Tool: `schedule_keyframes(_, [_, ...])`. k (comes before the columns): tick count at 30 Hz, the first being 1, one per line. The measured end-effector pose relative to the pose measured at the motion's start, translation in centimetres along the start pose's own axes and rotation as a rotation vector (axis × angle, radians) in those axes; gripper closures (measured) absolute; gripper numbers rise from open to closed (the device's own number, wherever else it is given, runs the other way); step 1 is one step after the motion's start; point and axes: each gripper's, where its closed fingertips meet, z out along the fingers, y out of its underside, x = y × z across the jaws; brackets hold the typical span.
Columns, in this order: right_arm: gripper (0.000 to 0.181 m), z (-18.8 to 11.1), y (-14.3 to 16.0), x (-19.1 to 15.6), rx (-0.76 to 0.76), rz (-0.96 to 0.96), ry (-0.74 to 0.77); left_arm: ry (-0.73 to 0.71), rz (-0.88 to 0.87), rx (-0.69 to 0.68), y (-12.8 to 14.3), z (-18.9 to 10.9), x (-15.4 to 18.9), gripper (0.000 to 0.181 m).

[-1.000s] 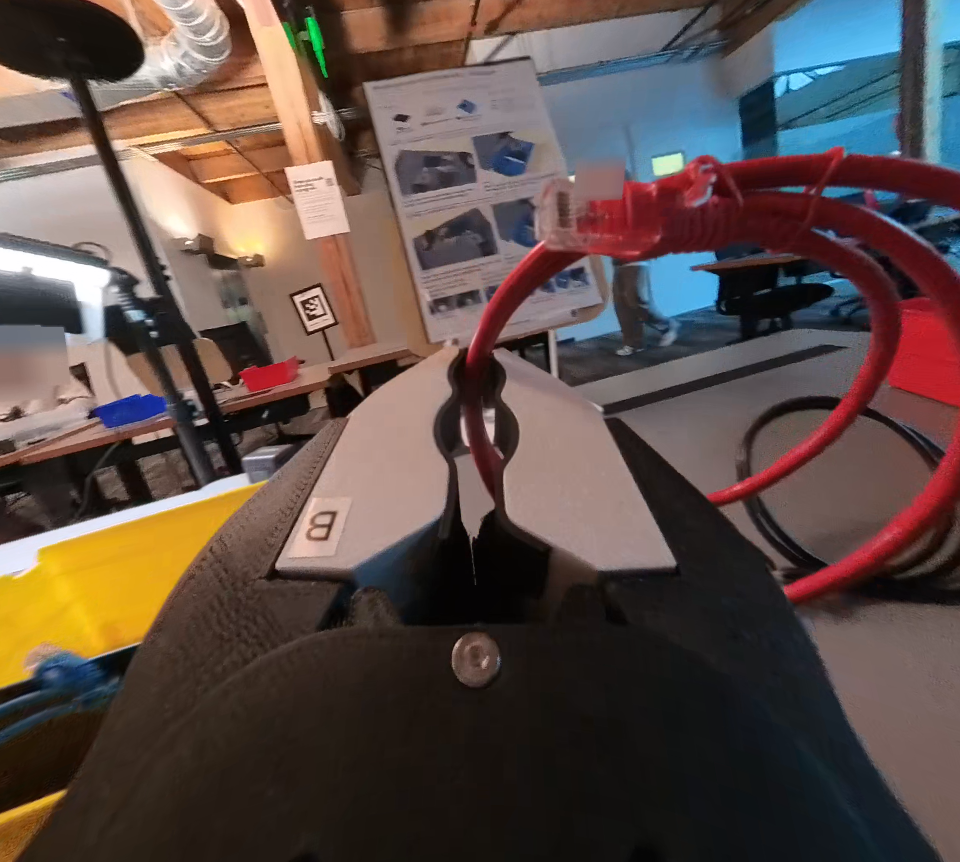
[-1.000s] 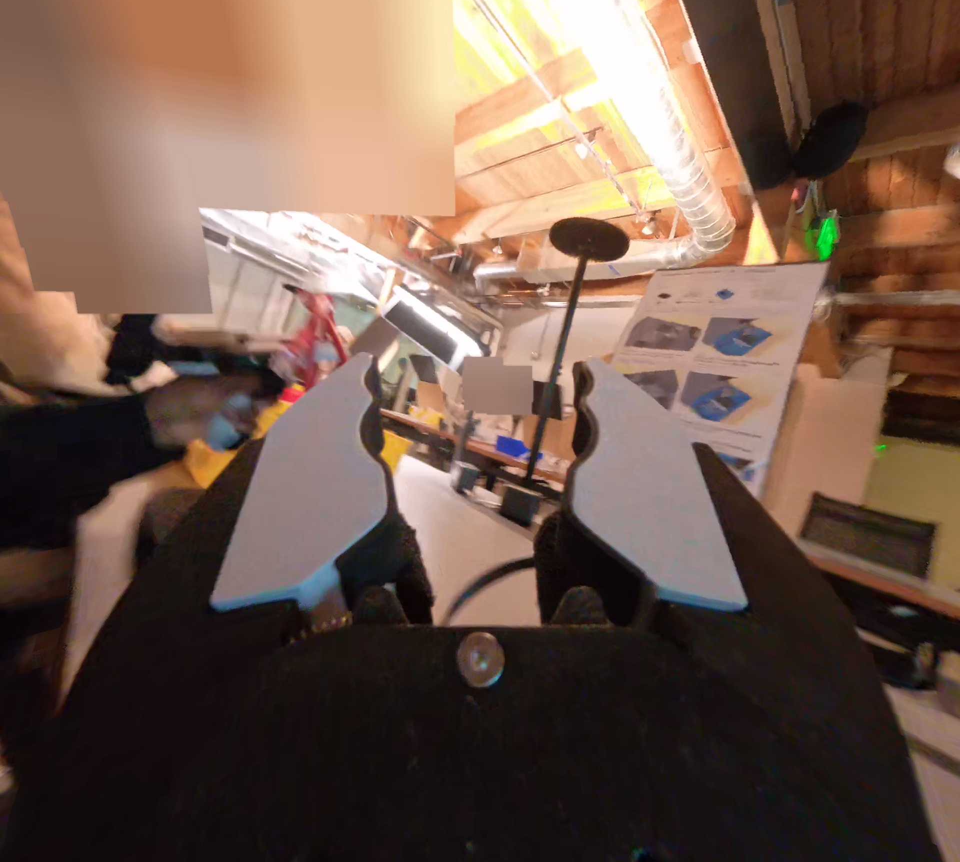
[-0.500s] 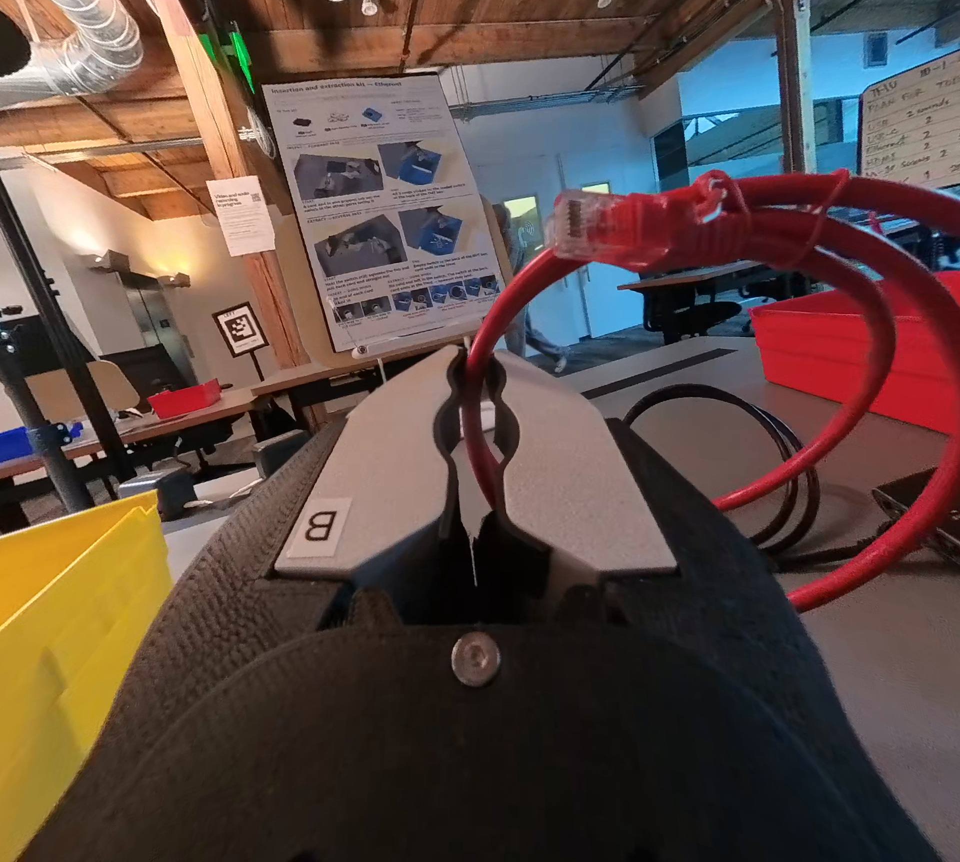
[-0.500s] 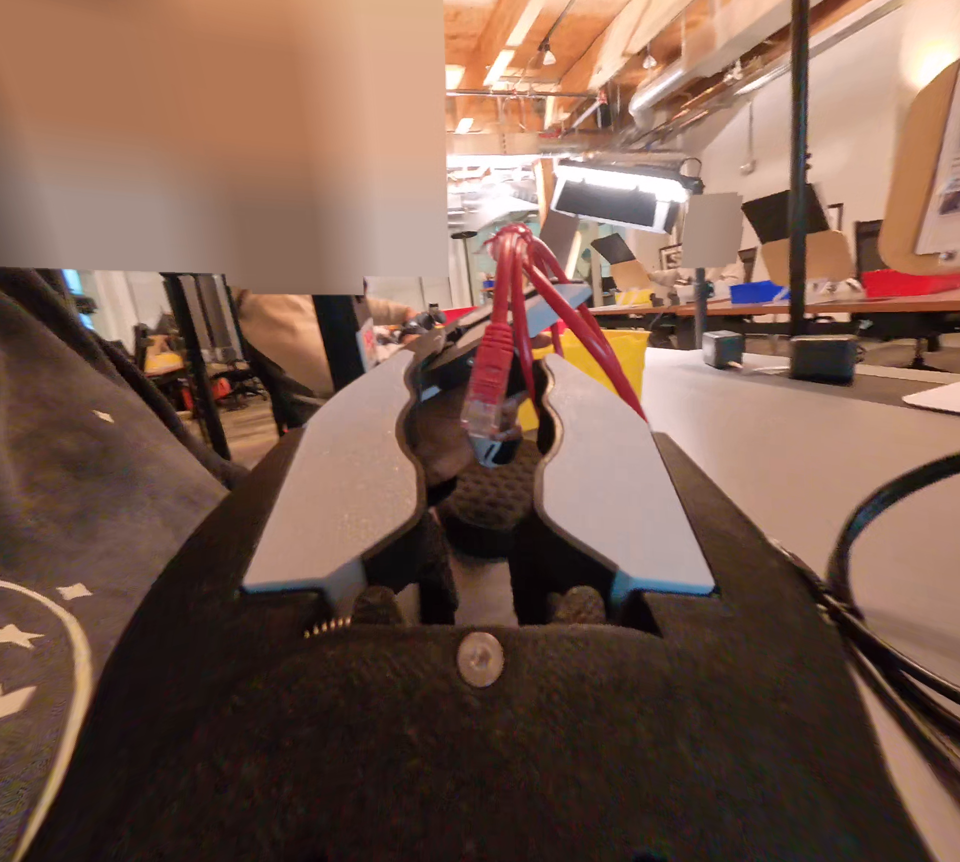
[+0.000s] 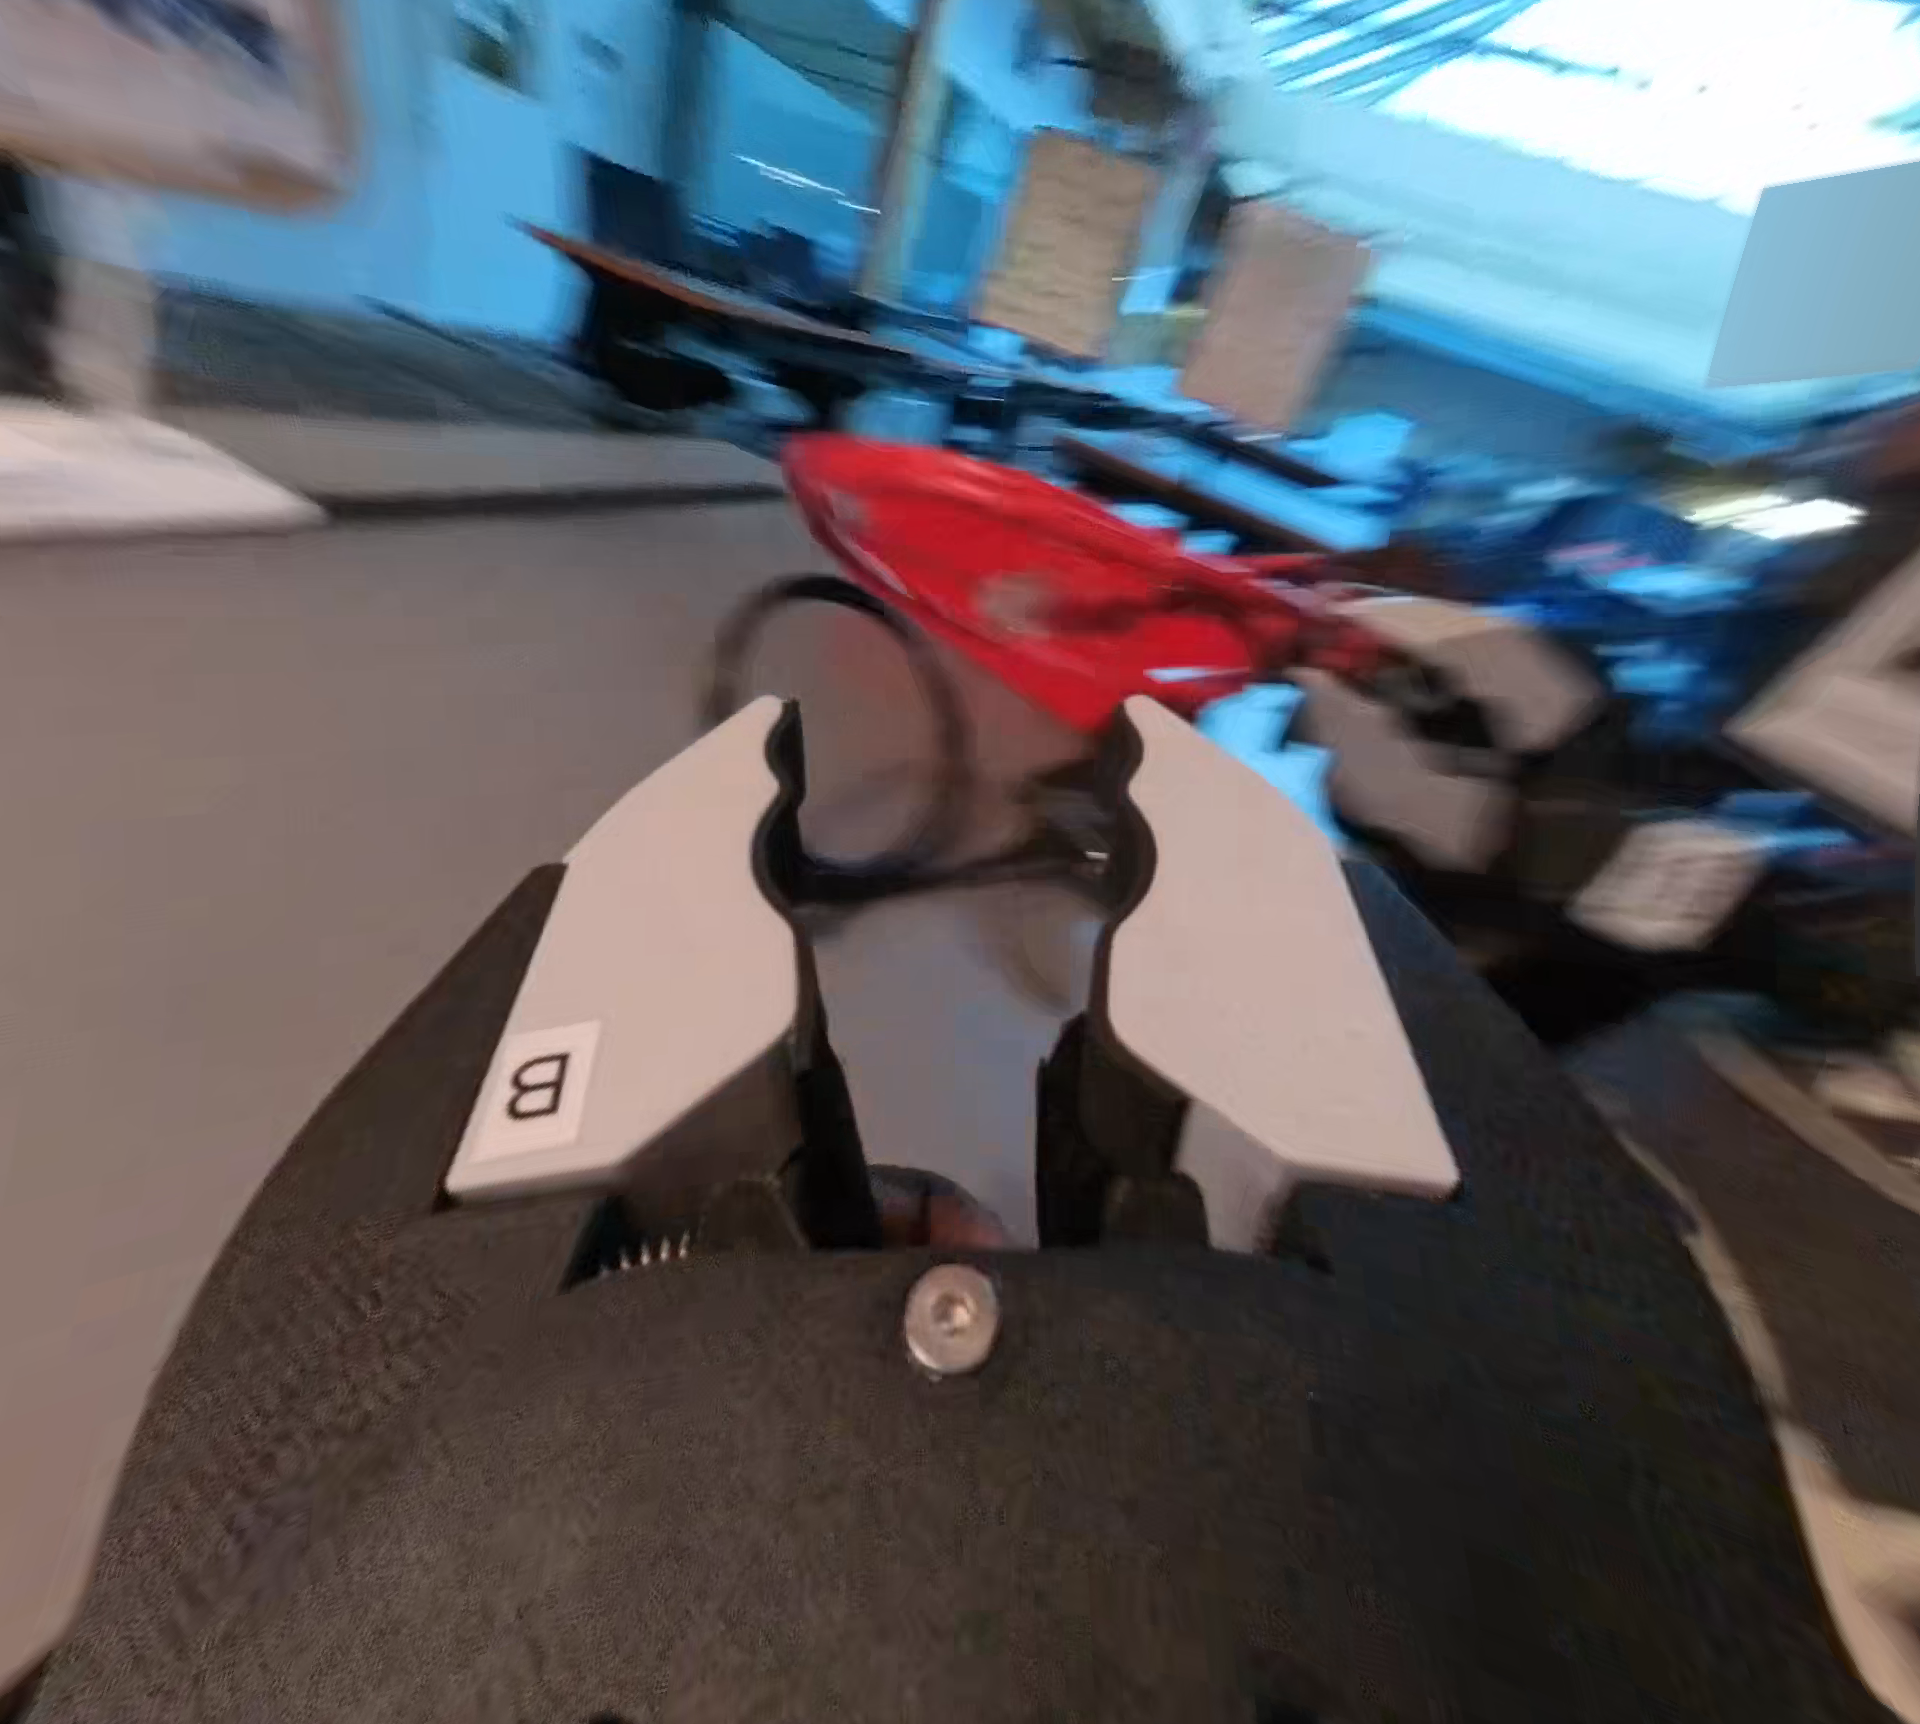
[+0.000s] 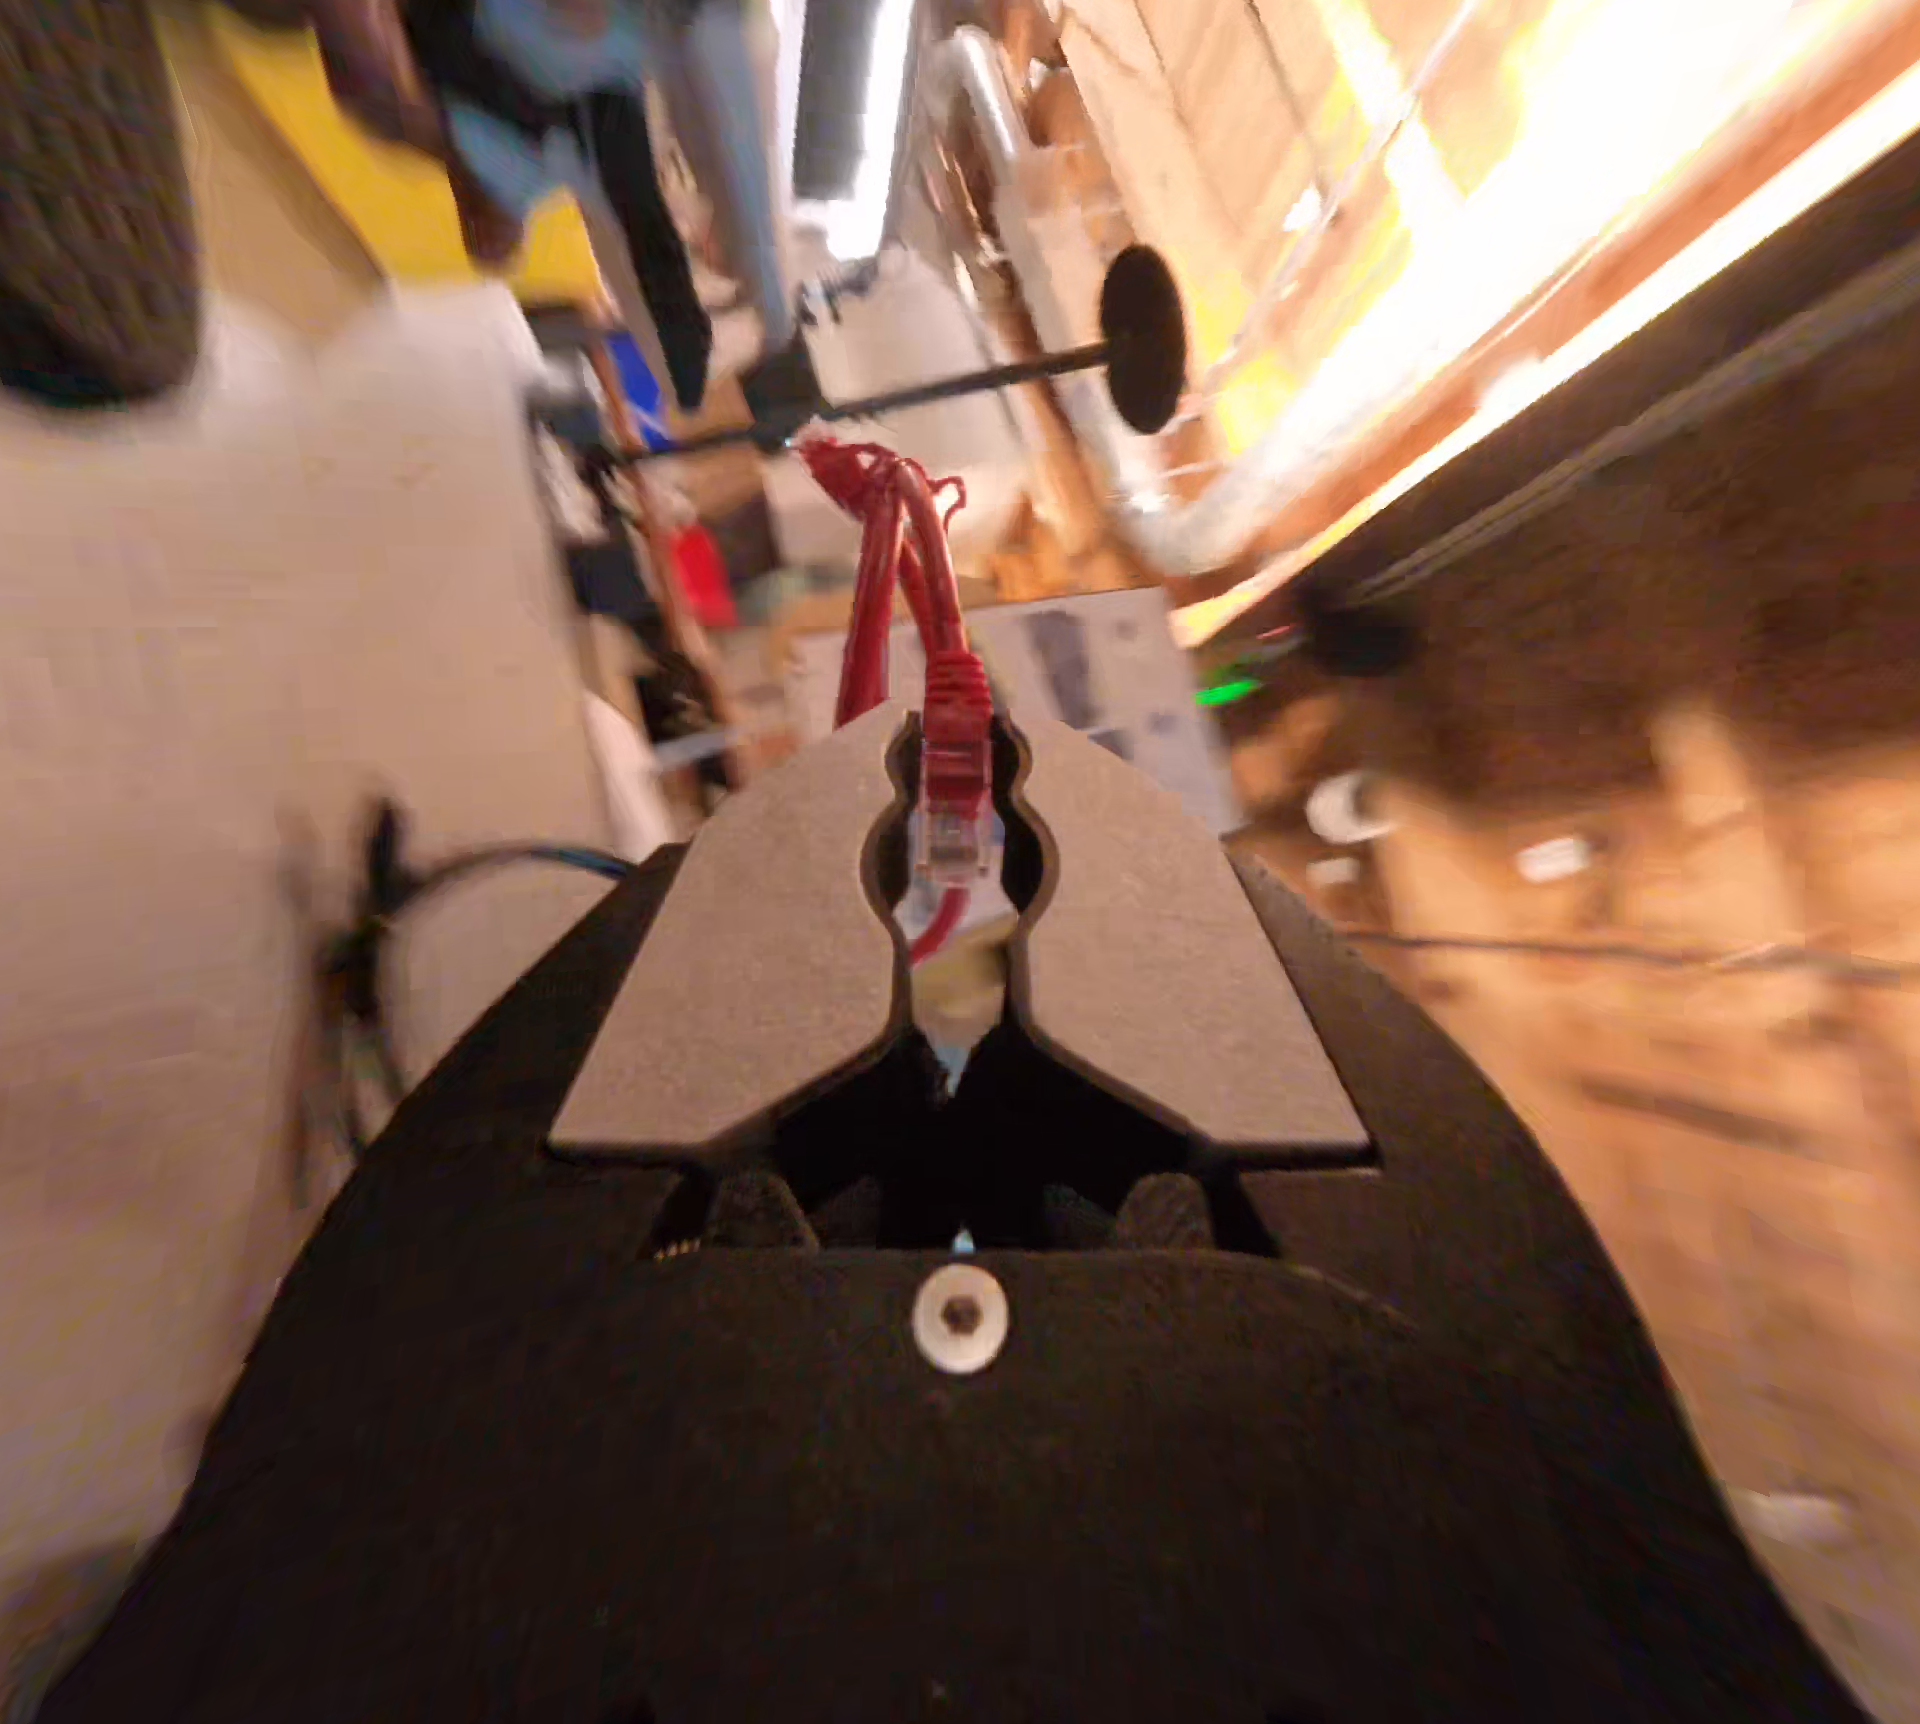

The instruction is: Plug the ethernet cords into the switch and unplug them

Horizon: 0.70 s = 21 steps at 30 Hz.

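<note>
Red ethernet cord (image 6: 951,718): pinched at its plug end between the right gripper's fingers; the clear plug tip points back toward the camera, the red boot sits in the notch at the fingertips, and the rest of the cord rises beyond them in a bundled loop tied at the top
Same cord, left wrist view (image 5: 1029,604): a blurred red mass ahead of the left gripper, beyond its right fingertip and apart from it; it seems to be held by the other gripper farther off, though the smear makes that uncertain
Right gripper (image 6: 956,729): fingers pressed in on the plug, only a narrow gap left between them; the view is tilted hard, with ceiling beams and lights to the right
Left gripper (image 5: 951,718): fingers spread wide with nothing between them; a white sticker sits on the left finger
Black cable (image 5: 831,739): a dark loop lying on the table, seen through the gap between the left gripper's fingers
Table (image 5: 312,739): grey top, bare to the left of the gripper
Black stand (image 6: 1138,349): a thin pole with a round disc, behind the red cord in the right wrist view
Yellow bin (image 6: 343,157): blurred, upper left of the right wrist view
Switch: cannot be made out in either view
</note>
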Motion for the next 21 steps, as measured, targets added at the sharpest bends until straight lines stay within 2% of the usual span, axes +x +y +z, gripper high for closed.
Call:
schedule_keyframes(1, [0.170, 0.3, 0.3, 0.1, -0.014, -0.152, 0.030, 0.134, -0.116, -0.010, 0.2, 0.0, 1.4, 0.126])
schedule_keyframes(3, [0.170, 0.9, 0.6, 0.1, 0.012, -0.311, 0.060, 0.330, -0.269, -0.021, 0.5, 0.2, 4.0, 0.127])
schedule_keyframes(7, [0.170, 1.5, 0.7, 0.0, 0.086, -0.466, 0.083, 0.447, -0.356, -0.058, 2.8, 3.4, 7.8, 0.128])
schedule_keyframes(9, [0.170, 1.5, 0.1, -0.6, 0.132, -0.511, 0.069, 0.527, -0.440, 0.009, 2.4, 4.3, 9.4, 0.130])
schedule_keyframes(11, [0.169, 1.4, -0.6, -0.9, 0.174, -0.542, 0.067, 0.557, -0.514, 0.050, 2.1, 4.7, 9.8, 0.138])
schedule_keyframes(17, [0.170, 1.4, -1.3, -1.4, 0.219, -0.611, 0.059, 0.522, -0.546, 0.057, 2.3, 4.7, 8.7, 0.156])
schedule_keyframes(19, [0.170, 1.4, -1.4, -1.6, 0.224, -0.628, 0.054, 0.509, -0.533, 0.067, 2.3, 4.6, 8.5, 0.168])
schedule_keyframes(21, [0.170, 1.4, -1.4, -1.8, 0.227, -0.660, 0.051, 0.500, -0.525, 0.060, 2.3, 4.6, 8.4, 0.170])
